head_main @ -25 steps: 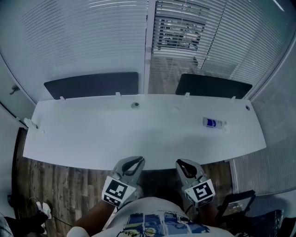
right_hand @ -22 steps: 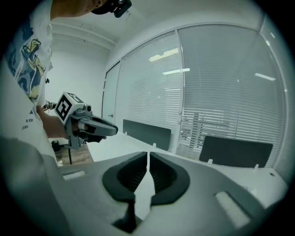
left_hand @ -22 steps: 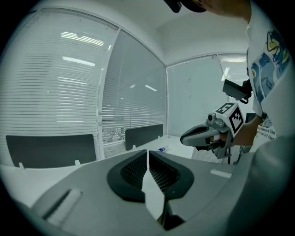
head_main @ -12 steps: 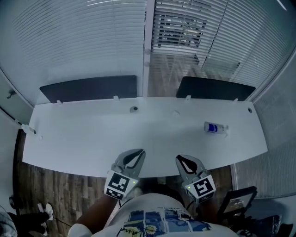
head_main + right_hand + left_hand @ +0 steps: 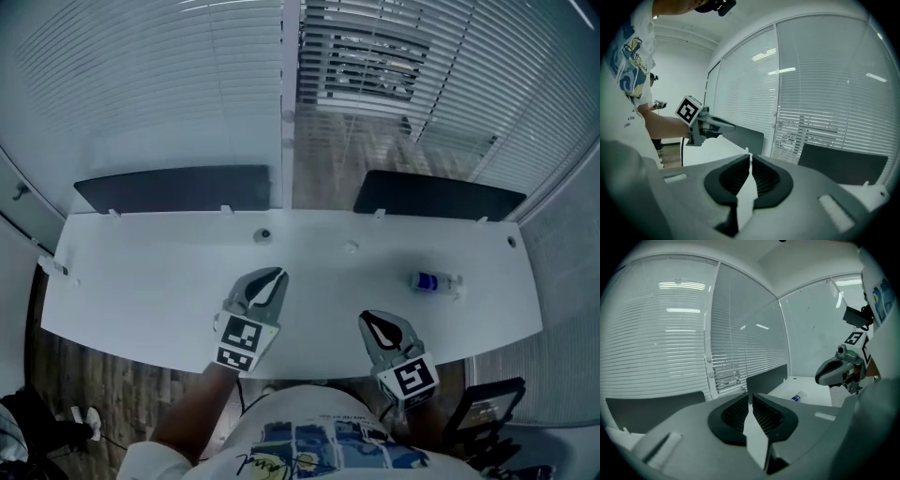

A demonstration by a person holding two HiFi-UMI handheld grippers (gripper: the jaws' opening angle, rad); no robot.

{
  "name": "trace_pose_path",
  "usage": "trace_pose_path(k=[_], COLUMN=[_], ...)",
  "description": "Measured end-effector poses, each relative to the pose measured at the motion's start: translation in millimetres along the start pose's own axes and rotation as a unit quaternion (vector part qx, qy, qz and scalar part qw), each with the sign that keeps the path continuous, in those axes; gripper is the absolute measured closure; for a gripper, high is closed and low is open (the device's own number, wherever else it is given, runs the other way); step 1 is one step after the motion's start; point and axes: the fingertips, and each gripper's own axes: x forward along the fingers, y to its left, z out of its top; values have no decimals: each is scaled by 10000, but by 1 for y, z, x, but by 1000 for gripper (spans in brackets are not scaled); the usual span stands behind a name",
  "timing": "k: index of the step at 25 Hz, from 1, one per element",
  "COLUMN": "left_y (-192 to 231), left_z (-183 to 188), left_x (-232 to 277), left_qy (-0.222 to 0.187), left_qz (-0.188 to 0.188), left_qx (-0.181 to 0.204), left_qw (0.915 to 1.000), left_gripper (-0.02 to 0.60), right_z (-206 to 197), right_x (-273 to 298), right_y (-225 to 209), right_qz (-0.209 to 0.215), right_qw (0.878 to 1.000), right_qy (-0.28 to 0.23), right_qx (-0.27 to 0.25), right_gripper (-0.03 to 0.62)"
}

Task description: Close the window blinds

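Observation:
White slatted blinds (image 5: 159, 75) cover the glass behind the desk. The middle panel (image 5: 361, 56) has its slats tilted apart and I can see through it; it also shows in the left gripper view (image 5: 726, 376). A thin wand (image 5: 457, 56) hangs slanting in front of it. My left gripper (image 5: 277, 275) is out over the white desk (image 5: 141, 281), well short of the blinds. Its jaws have just been opening and stand a slit apart (image 5: 750, 395) with nothing between them. My right gripper (image 5: 367, 319) is nearer the desk's front edge, its jaws together and empty (image 5: 750, 157).
A small bottle with a blue label (image 5: 433, 280) lies on the desk at the right. Two dark screens (image 5: 173, 187) (image 5: 436, 197) stand along the desk's back edge, either side of the window post (image 5: 289, 103). A cable hole (image 5: 264, 234) sits mid-desk.
Both grippers have moved forward from the desk's front edge out over the desk, the left one farther. The left jaws have parted slightly.

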Motion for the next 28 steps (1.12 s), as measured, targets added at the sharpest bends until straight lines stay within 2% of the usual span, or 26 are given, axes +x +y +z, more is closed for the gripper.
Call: trace_pose_path(k=[7,13,18,24,28], left_y=[24,47,69,99,119], left_z=[1,18,21,19,14], left_x=[68,110,135,162,183], left_qy=[212,247,359,591,821], left_qz=[456,777,926,947,999], left_qx=[202,381,545,940,1270], left_qw=[9985,9959,9936,9893,9834], left_gripper=[541,538,534,526,517], right_z=[-25,-43,-51,-51,-53], right_x=[6,1,0,4,6], right_y=[-45,-76,-88,-83,-87], right_qz=[230,268,93,-161,-319], right_qw=[9997,9995,9995,9988,9982], right_qy=[5,103,133,116,90], right_qx=[126,107,255,448,502], right_gripper=[586,586,586,586,586])
